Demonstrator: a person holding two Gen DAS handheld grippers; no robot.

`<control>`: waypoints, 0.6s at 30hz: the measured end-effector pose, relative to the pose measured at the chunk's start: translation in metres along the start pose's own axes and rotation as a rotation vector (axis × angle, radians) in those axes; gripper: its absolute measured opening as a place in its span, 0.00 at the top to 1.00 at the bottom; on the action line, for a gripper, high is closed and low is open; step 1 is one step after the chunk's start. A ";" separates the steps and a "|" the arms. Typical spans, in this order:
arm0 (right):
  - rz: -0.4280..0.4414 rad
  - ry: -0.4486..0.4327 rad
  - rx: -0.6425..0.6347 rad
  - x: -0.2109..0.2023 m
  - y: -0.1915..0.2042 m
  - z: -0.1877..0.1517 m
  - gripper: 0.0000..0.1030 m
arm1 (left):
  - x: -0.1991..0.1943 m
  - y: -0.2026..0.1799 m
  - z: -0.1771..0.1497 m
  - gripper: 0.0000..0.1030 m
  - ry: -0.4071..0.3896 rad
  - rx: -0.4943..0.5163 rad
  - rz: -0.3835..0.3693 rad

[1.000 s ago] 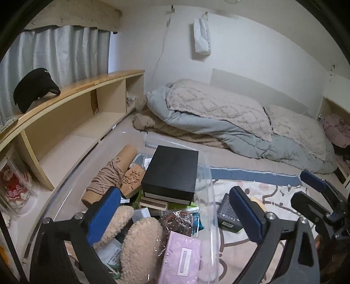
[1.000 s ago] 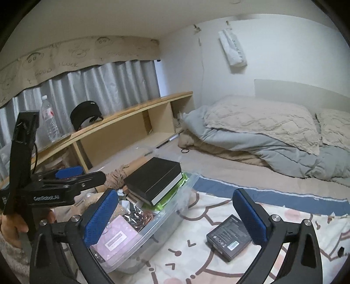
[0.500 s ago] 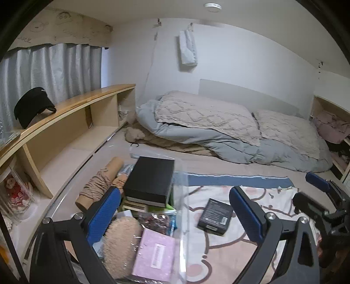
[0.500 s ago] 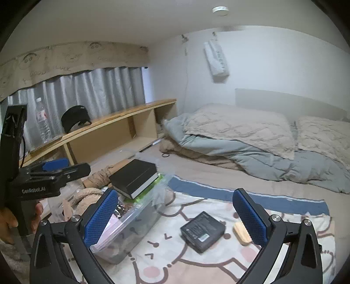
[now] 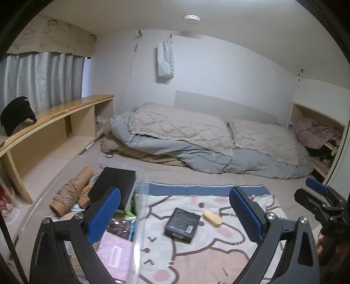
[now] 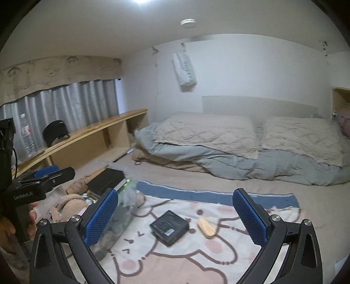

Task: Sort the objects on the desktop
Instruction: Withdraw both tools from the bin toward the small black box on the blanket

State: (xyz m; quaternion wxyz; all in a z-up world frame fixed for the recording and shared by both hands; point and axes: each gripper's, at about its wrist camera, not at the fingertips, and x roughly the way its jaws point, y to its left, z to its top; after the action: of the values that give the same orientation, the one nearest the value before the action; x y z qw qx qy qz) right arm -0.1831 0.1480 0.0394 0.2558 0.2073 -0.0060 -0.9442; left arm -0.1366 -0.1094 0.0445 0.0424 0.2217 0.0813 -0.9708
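We hold the left tool (image 5: 175, 213) and right tool (image 6: 175, 215) spread and empty above the blanket (image 6: 196, 255). The step is selecting an item. The flat black box (image 6: 169, 227) lies beside the clear bin (image 5: 140, 218); next we should lower and pinch it.

White walls and ceiling; round ceiling fixture (image 5: 191, 18) at 12 o'clock. Grey curtain (image 5: 43, 80) under a cartoon-printed valance (image 5: 54, 37) at 10 o'clock. Long wooden shelf unit (image 5: 56, 122) along the wall at 9 o'clock. Bedding at centre: beige quilted pillows (image 5: 175, 126) on a grey-blue duvet (image 5: 196, 155), pale headboard panel (image 5: 225, 106) behind. White bag (image 5: 165, 59) hangs on the wall at 12. Wooden cubby (image 5: 317, 131) at 3 o'clock.
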 end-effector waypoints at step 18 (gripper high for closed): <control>-0.289 0.015 0.114 -0.005 -0.094 -0.006 0.00 | 0.048 -0.032 -0.004 0.03 -0.007 0.001 -0.054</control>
State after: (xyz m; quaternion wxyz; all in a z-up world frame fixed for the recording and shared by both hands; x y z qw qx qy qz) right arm -0.2219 0.2327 0.0246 0.1051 0.2274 -0.0275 -0.9677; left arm -0.1821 -0.0791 0.0239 0.0165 0.2160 0.0864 -0.9724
